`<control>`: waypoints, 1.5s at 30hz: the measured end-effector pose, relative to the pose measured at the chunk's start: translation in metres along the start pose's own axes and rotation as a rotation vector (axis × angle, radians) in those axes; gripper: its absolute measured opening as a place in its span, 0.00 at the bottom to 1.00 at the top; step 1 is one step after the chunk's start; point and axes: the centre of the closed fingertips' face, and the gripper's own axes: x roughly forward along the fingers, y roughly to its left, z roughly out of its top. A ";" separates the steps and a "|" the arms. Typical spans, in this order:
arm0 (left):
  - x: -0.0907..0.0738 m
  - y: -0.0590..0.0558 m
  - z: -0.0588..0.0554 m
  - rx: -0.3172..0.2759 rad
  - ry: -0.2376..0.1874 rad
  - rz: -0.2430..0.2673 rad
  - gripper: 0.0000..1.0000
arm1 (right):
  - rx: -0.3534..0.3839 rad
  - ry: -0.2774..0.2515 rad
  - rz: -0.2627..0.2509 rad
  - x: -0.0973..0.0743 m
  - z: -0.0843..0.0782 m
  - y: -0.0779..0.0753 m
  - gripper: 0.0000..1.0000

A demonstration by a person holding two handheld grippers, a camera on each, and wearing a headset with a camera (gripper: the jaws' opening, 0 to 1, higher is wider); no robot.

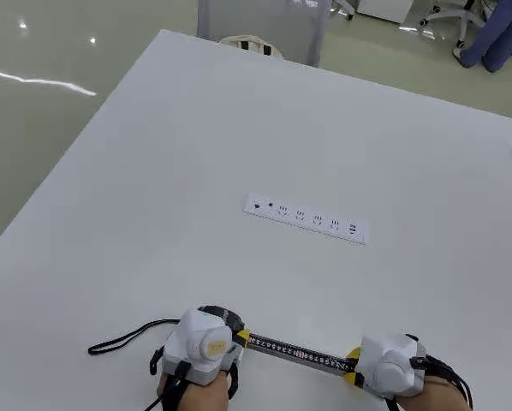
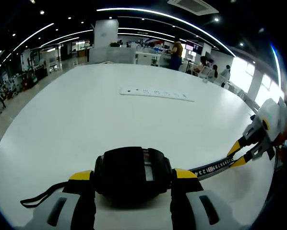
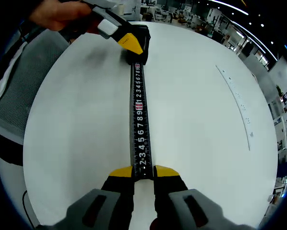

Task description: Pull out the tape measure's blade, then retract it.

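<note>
White desk (image 1: 153, 188) across most of the head view. White power strip (image 1: 306, 219) flat at centre frame. Grey chair (image 1: 260, 21) at top centre, against the desk's far edge. Glossy floor (image 1: 33, 103) at upper left. Person's blue trouser legs (image 1: 500, 34) at upper right.

Black tape measure (image 2: 133, 167), black blade (image 3: 140, 120) with white numerals, yellow-tipped left tool (image 2: 133, 176) and right tool (image 3: 143, 171), white table (image 1: 239, 128)
</note>
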 end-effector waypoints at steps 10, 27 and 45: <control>0.001 0.000 0.001 0.004 -0.010 -0.002 0.59 | 0.011 -0.009 0.004 0.003 0.007 0.000 0.15; 0.000 0.001 0.002 -0.002 -0.013 0.001 0.59 | 0.048 -0.028 -0.003 0.008 0.018 0.000 0.15; 0.002 0.001 0.001 -0.002 -0.013 0.001 0.59 | 0.048 -0.041 0.002 0.015 0.037 0.002 0.15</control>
